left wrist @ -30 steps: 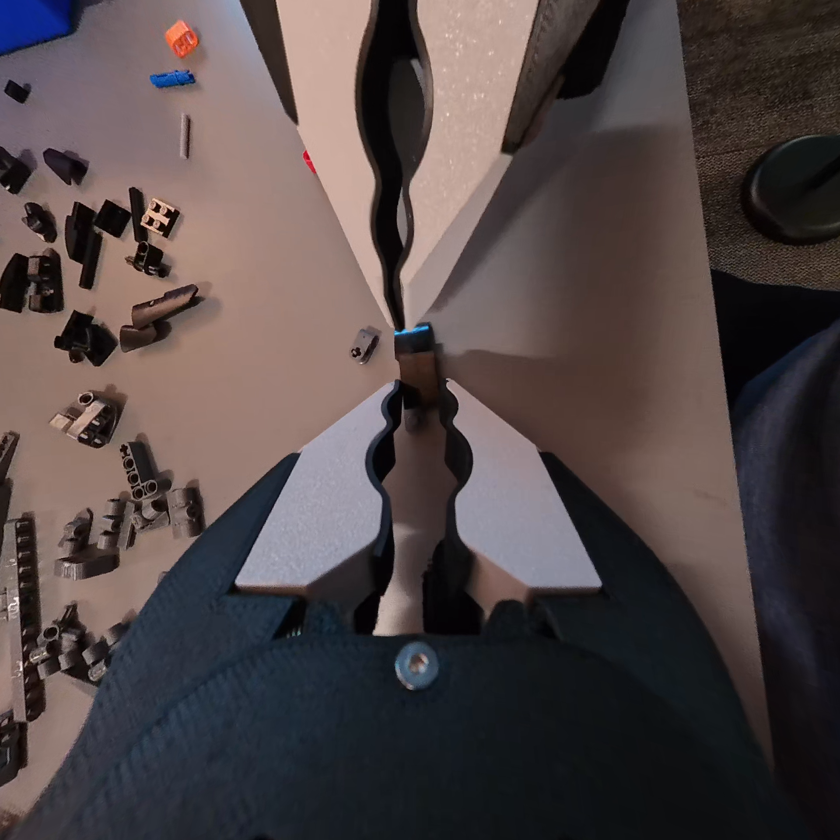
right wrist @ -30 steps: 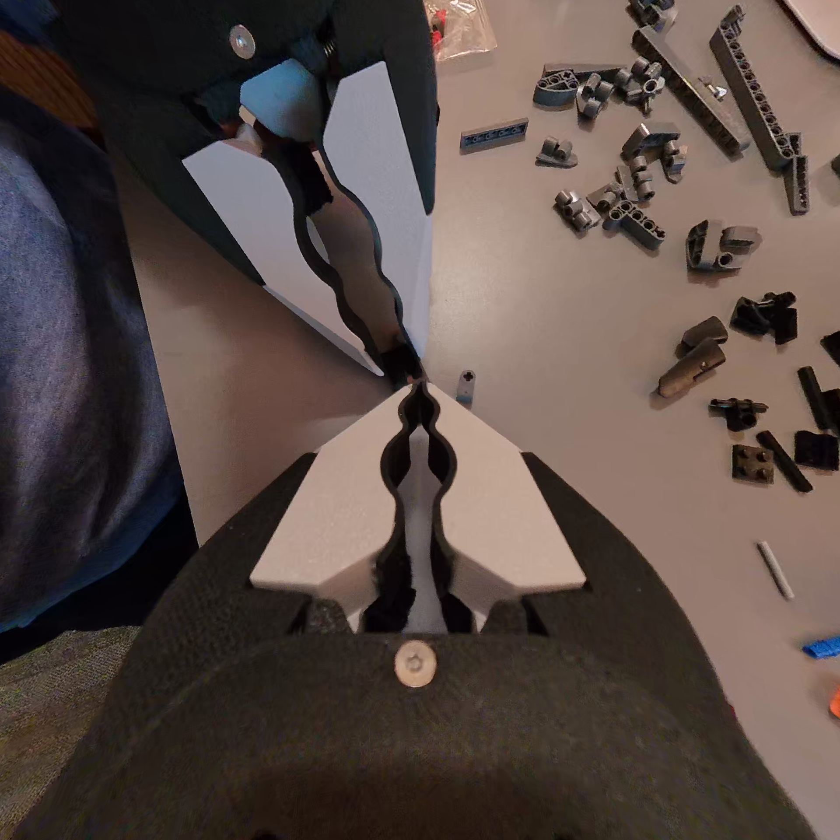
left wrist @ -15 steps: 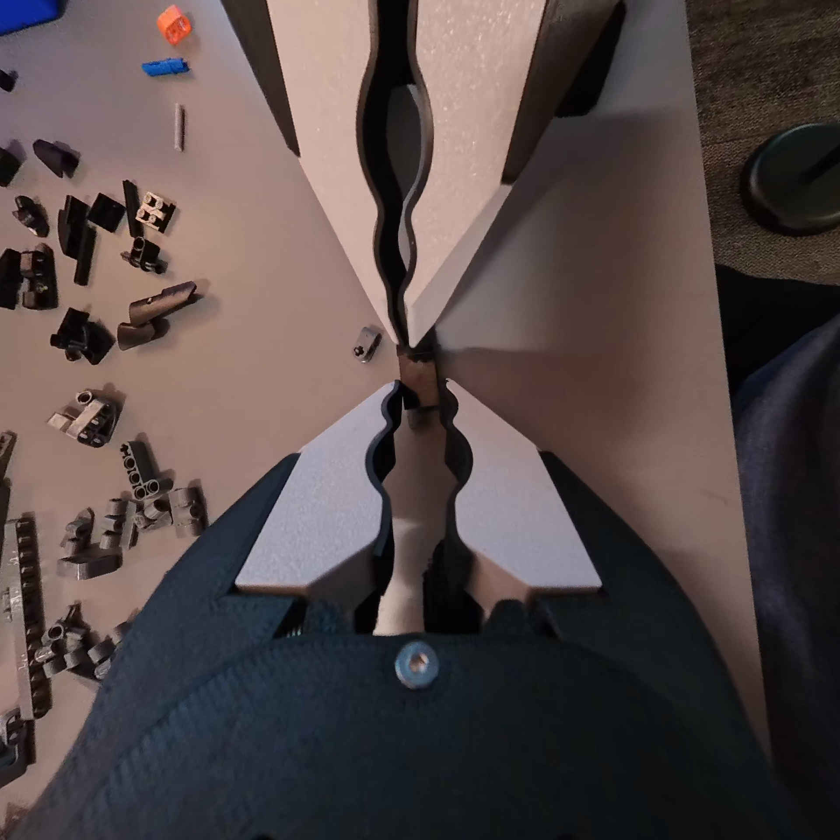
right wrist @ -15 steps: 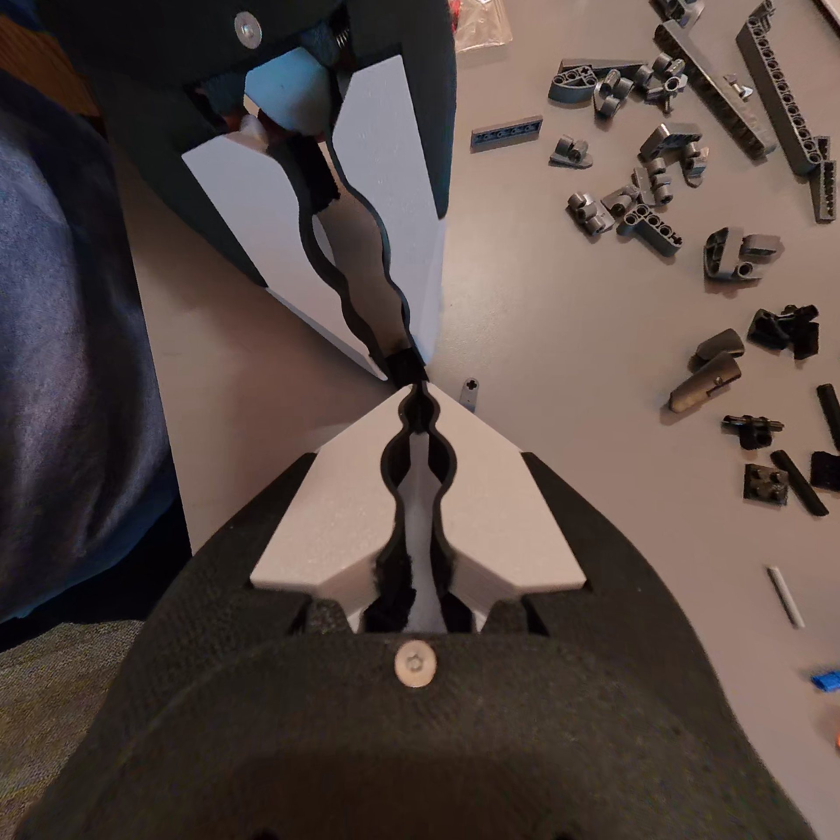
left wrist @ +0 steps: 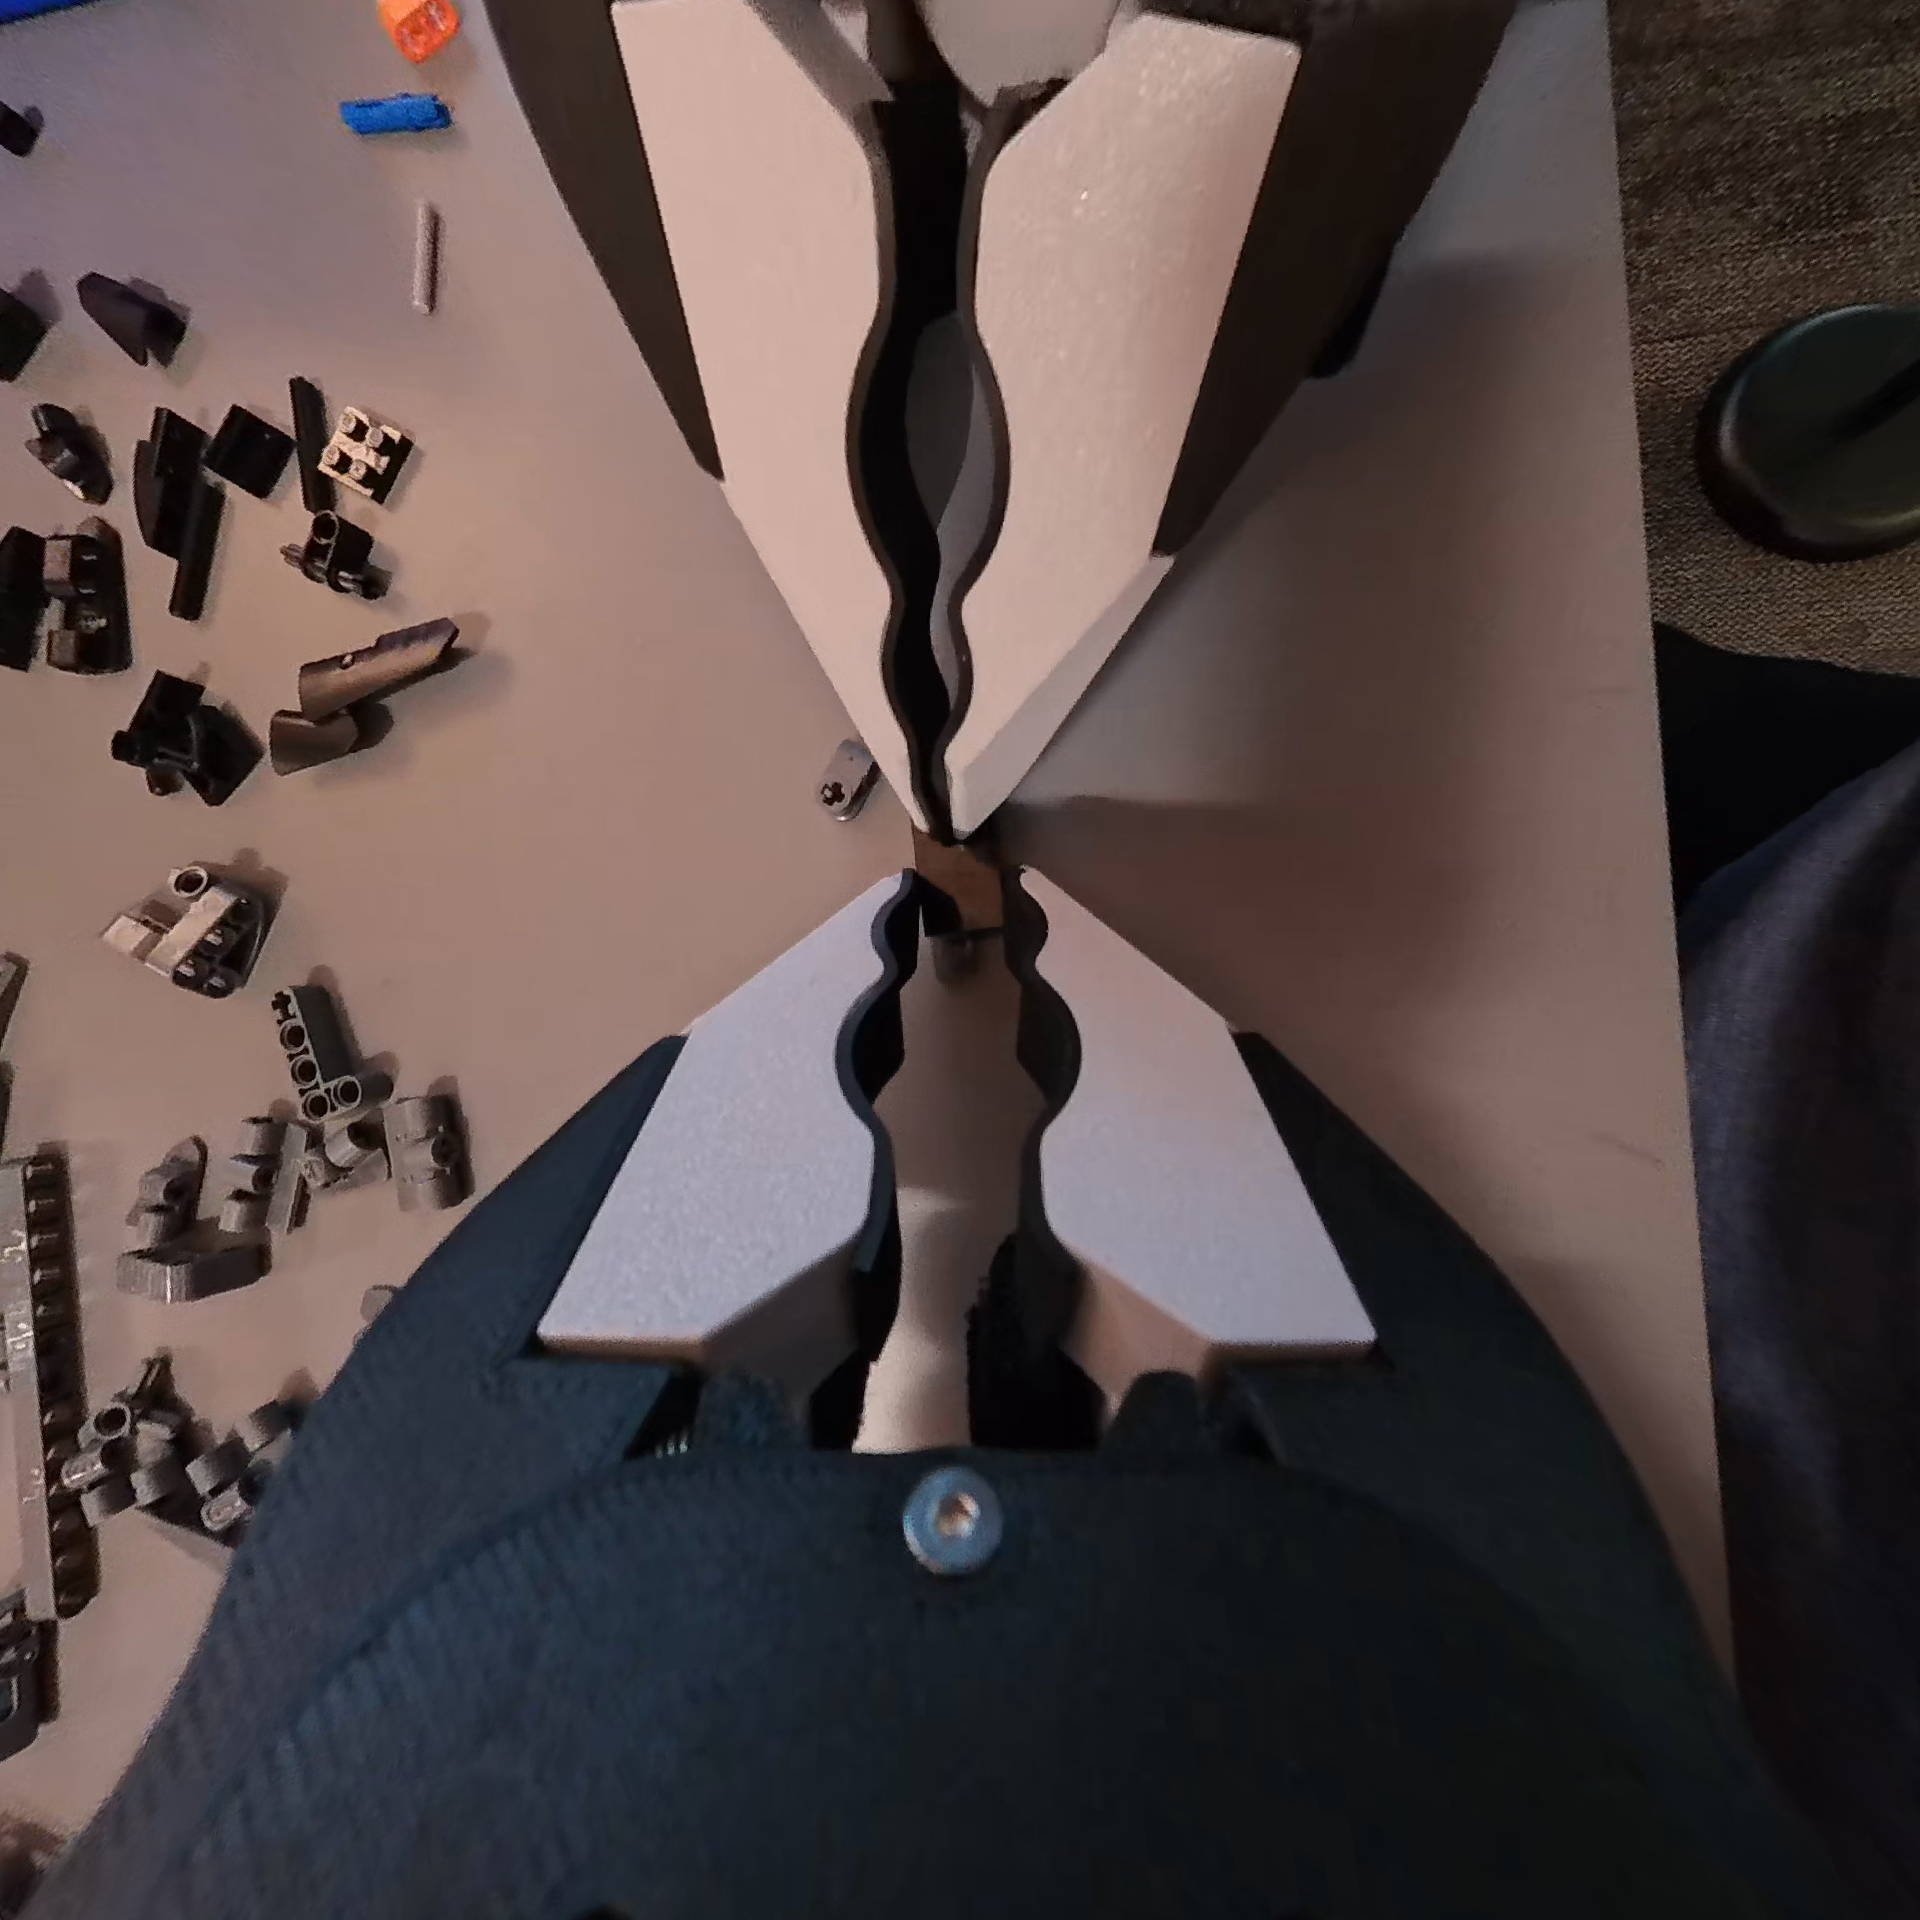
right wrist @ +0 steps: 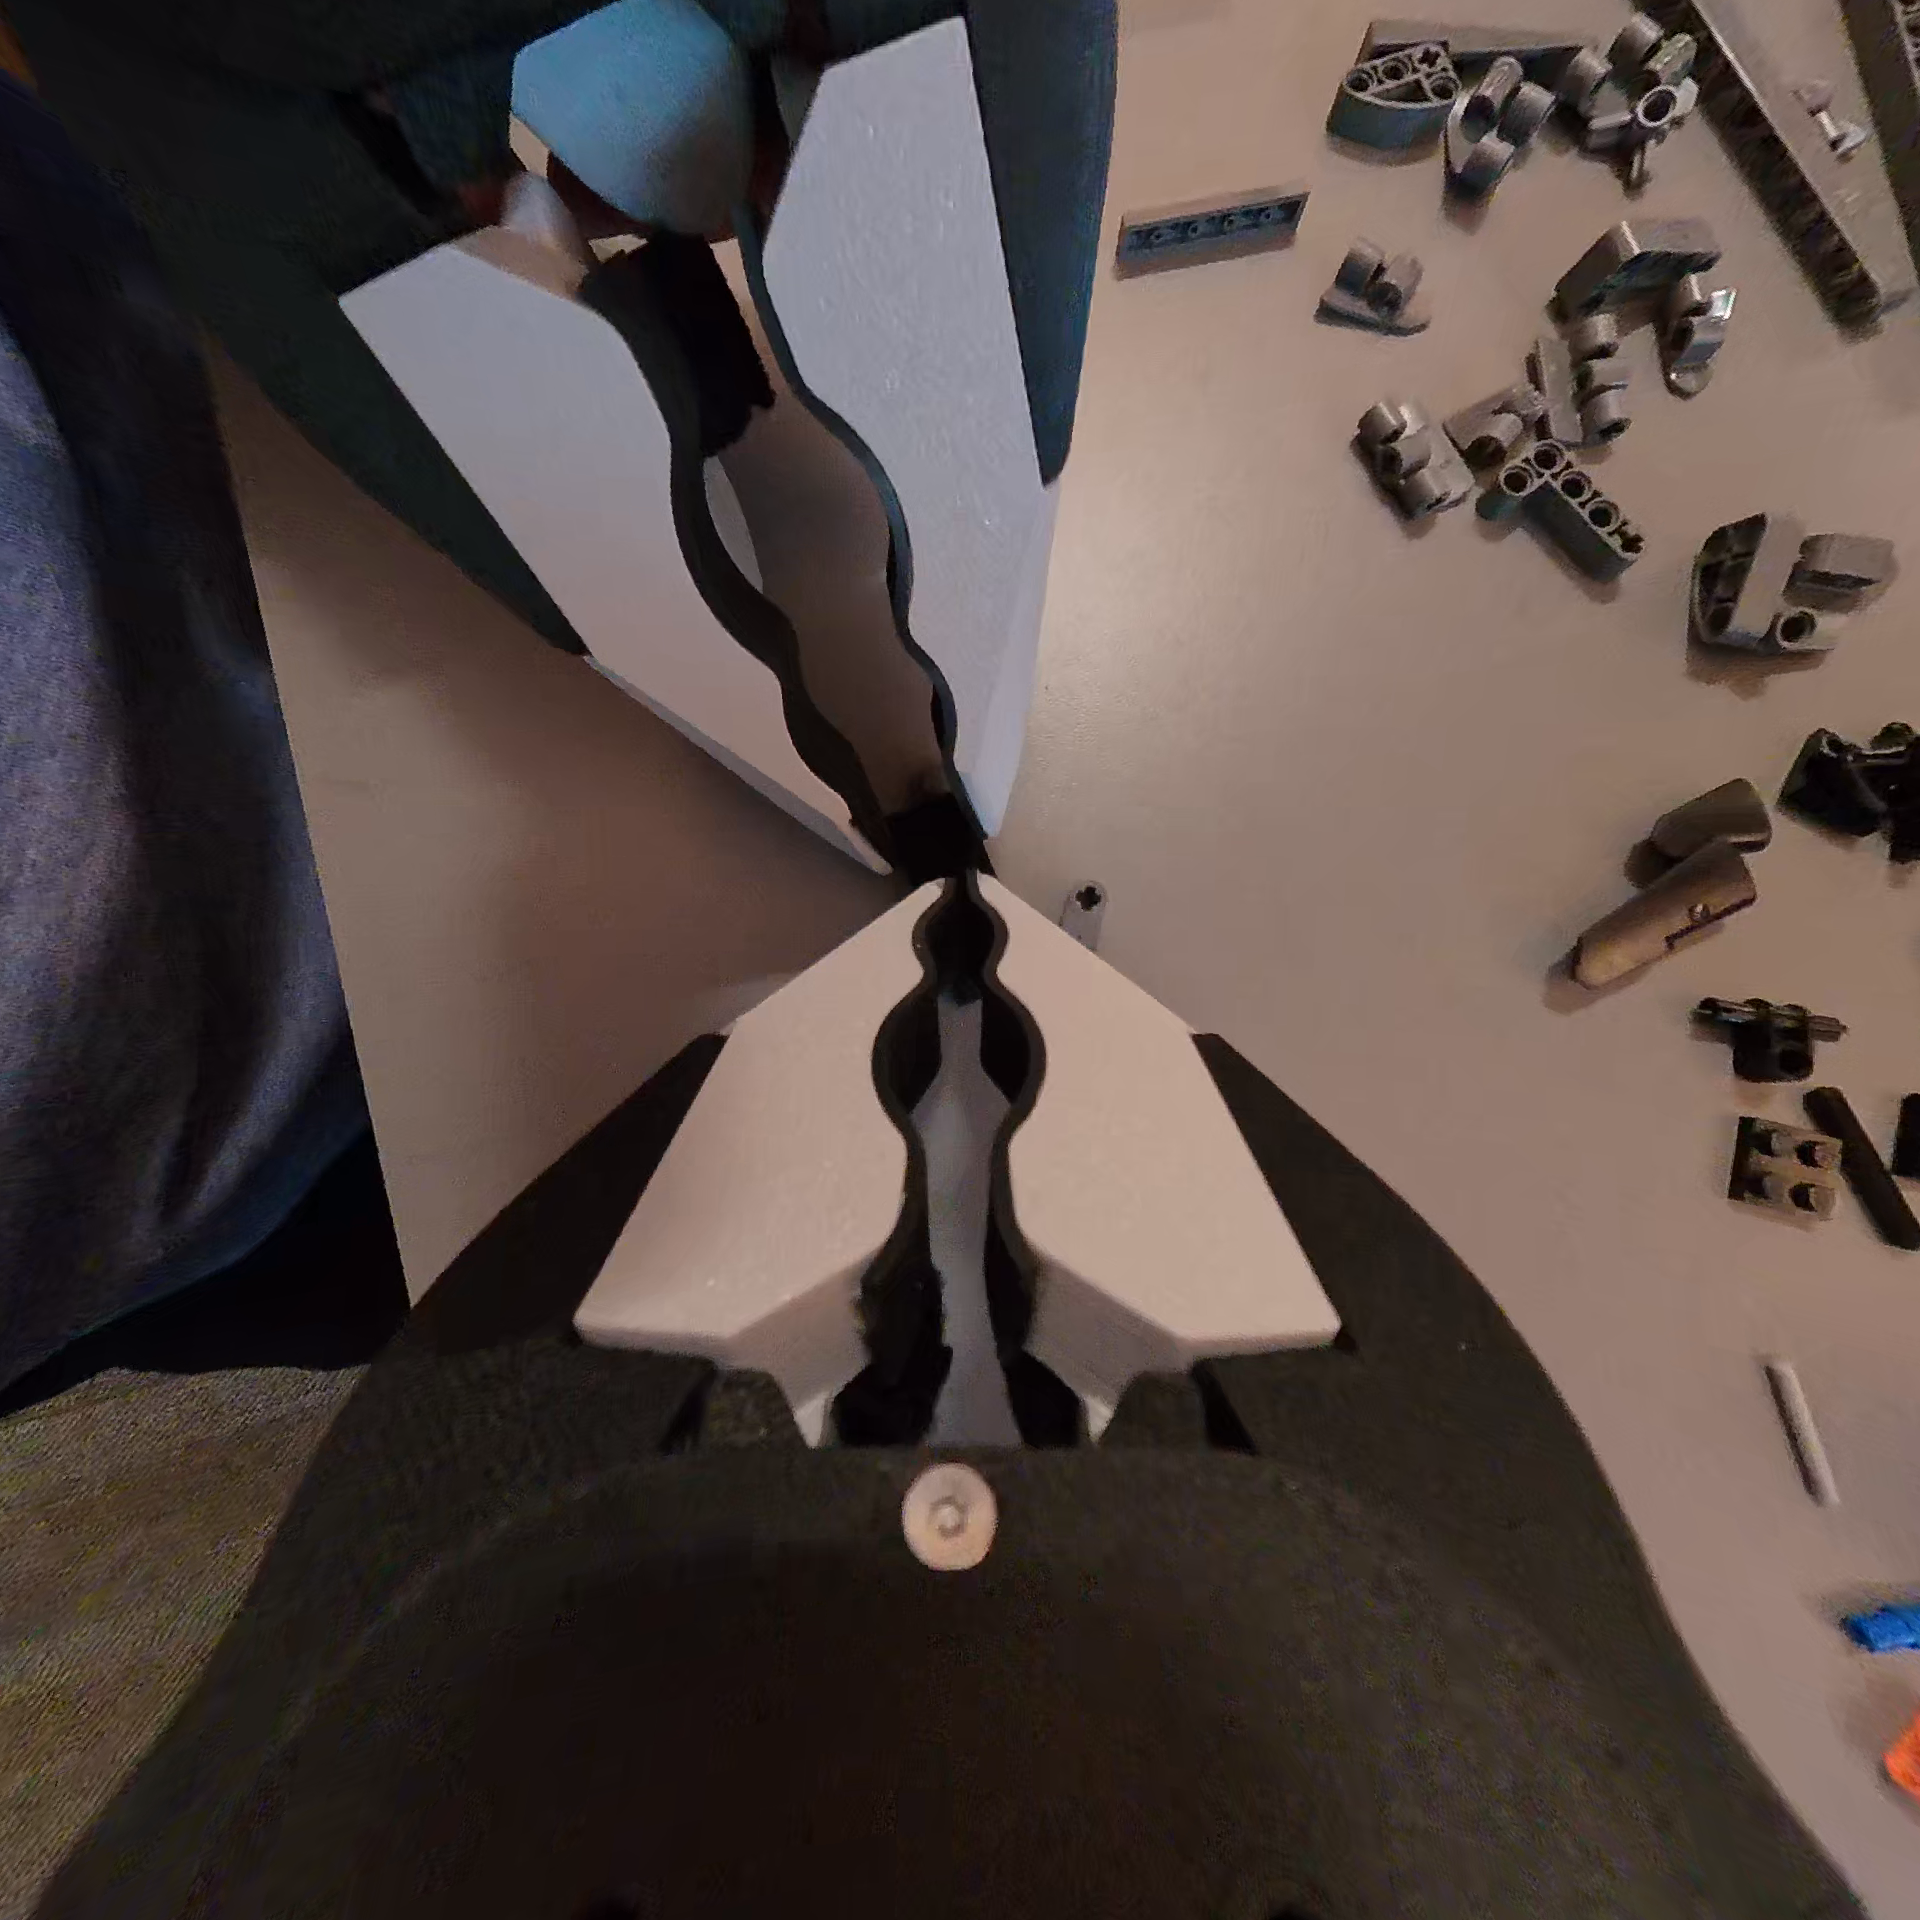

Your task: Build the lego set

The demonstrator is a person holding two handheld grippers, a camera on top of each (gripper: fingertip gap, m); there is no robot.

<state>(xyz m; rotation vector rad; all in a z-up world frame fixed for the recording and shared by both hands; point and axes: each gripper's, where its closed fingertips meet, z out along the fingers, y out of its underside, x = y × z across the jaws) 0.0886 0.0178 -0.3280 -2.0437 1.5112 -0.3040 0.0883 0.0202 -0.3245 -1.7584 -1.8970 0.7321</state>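
Note:
My left gripper point(left wrist: 961, 899) is shut on a small black lego piece point(left wrist: 958, 878) and holds it above the table's near edge. My right gripper point(left wrist: 940, 816) comes in from the opposite side, tip to tip with it. Its jaws are shut and pressed against the black piece. In the right wrist view the right gripper point(right wrist: 961, 894) touches the black piece point(right wrist: 928, 831) held in the left gripper point(right wrist: 935, 821). The small blue pin in the right gripper is hidden between the tips. A small grey connector point(left wrist: 847, 779) lies on the table just beside the tips.
Several loose black and grey lego pieces point(left wrist: 197, 727) are spread over the grey table point(left wrist: 1351, 935), with long grey beams point(right wrist: 1787, 177). A blue piece point(left wrist: 395, 112) and an orange piece point(left wrist: 421, 16) lie farther off. A round black base point(left wrist: 1818, 436) stands on the carpet. A person's leg point(left wrist: 1818, 1195) is beside the table edge. The grippers are tip to tip, or close to it.
The two grippers have closed the gap between their tips. The blue end that showed between them one second ago is no longer visible. The right gripper now looms larger.

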